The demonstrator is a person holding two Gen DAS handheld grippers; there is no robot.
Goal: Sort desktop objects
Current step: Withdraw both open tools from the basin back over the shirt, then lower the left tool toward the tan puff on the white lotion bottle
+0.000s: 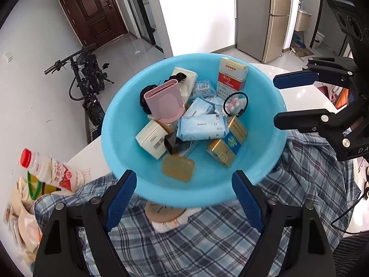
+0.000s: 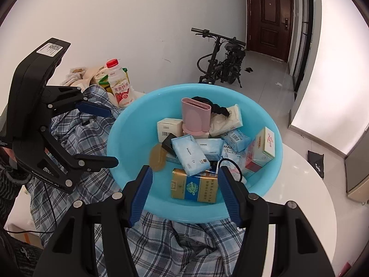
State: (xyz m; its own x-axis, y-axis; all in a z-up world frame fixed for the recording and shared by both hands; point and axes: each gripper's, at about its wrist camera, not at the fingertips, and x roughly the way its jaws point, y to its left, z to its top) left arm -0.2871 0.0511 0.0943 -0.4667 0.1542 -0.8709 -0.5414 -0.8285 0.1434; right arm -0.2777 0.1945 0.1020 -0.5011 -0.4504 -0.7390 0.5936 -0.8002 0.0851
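Blue plastic basin (image 1: pixel 120 138) sits on plaid shirt (image 1: pixel 207 235) on white table (image 2: pixel 306 196), full of sorted bits: pink holder (image 1: pixel 165 101) upright, tissue packs (image 1: pixel 203 127), gold cigarette box (image 2: pixel 194 187), red/white box (image 1: pixel 233 76), black hair tie (image 1: pixel 235 103).

L gripper (image 1: pixel 184 191) above near rim, jaws wide apart, nothing btwn pads.

R gripper (image 2: pixel 185 189) over basin, jaws part-open, empty; gold box below in basin, not gripped.

Yogurt drink bottle (image 2: pixel 120 85) beside basin w/ snack packets.

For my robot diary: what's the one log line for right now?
left gripper: open, empty | right gripper: open, empty | blue basin: full
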